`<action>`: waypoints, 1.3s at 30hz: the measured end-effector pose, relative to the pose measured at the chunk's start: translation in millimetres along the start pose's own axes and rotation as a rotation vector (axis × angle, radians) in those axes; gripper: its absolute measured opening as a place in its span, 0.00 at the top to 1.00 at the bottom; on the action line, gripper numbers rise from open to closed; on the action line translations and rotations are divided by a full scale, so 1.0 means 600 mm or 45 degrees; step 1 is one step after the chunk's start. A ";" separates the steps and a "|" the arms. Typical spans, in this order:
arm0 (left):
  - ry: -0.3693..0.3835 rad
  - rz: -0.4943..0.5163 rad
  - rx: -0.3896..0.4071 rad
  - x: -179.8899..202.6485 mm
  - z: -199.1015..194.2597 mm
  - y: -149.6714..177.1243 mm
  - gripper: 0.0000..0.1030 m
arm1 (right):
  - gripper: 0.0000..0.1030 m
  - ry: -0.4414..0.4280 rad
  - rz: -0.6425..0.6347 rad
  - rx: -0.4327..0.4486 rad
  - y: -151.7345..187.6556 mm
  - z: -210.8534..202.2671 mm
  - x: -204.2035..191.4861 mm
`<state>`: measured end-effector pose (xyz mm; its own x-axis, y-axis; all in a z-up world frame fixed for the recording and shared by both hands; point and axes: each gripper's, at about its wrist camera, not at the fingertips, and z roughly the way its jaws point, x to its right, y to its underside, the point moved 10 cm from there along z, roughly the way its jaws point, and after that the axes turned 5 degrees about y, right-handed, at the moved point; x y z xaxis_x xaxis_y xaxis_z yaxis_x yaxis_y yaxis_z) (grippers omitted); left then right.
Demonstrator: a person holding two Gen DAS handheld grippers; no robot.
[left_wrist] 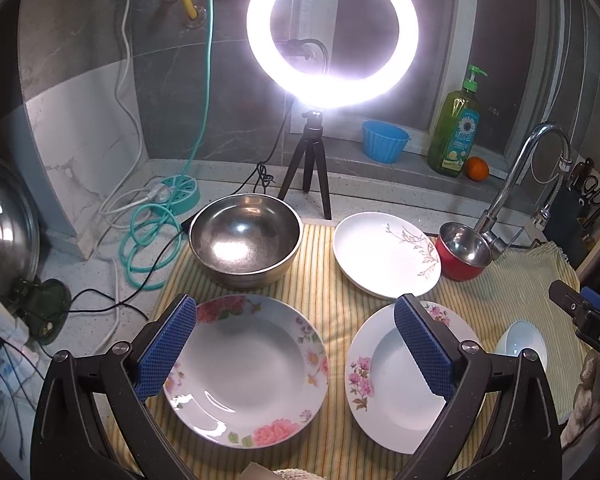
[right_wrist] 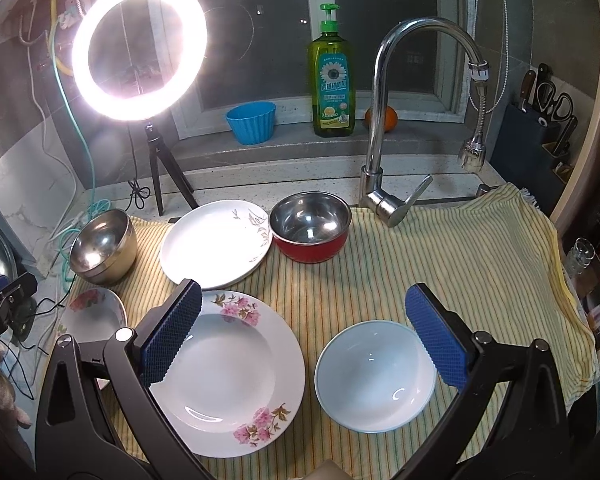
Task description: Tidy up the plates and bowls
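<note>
My left gripper (left_wrist: 296, 346) is open, hovering just above a rose-patterned deep plate (left_wrist: 246, 368) on the striped cloth. To its right lies a second floral plate (left_wrist: 380, 384), partly behind one finger (left_wrist: 424, 348). Behind them stand a large steel bowl (left_wrist: 246, 246), a white plate with a leaf print (left_wrist: 384, 256) and a red bowl with a steel inside (left_wrist: 464, 252). My right gripper (right_wrist: 304, 340) is also open, above the pink-flowered plate (right_wrist: 228, 376) and a small white bowl (right_wrist: 374, 376). Nothing is held.
A lit ring light on a tripod (left_wrist: 332, 32) stands at the back, with cables and a green hose (left_wrist: 148, 240) to the left. A faucet (right_wrist: 384, 120), soap bottle (right_wrist: 332, 76), blue cup (right_wrist: 251, 122) and knife block (right_wrist: 540, 128) line the rear. The striped cloth (right_wrist: 440, 264) is bare on the right.
</note>
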<state>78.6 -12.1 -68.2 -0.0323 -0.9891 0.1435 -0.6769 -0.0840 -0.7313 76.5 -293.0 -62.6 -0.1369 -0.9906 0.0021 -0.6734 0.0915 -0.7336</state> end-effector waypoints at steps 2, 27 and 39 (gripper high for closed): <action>0.001 0.001 0.000 0.000 0.000 0.000 0.04 | 0.00 0.000 -0.002 0.000 0.000 0.000 0.000; 0.019 0.006 -0.011 0.013 0.004 0.000 0.04 | 0.00 0.001 0.011 -0.021 0.011 0.000 0.004; 0.026 0.005 -0.020 0.017 0.013 -0.001 0.04 | 0.00 0.005 0.014 -0.036 0.012 0.007 0.007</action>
<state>84.6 -23.1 -71.3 -0.0502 -0.9867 0.1546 -0.6884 -0.0780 -0.7212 74.0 -297.1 -70.9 -0.1476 -0.9890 -0.0031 -0.6920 0.1055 -0.7141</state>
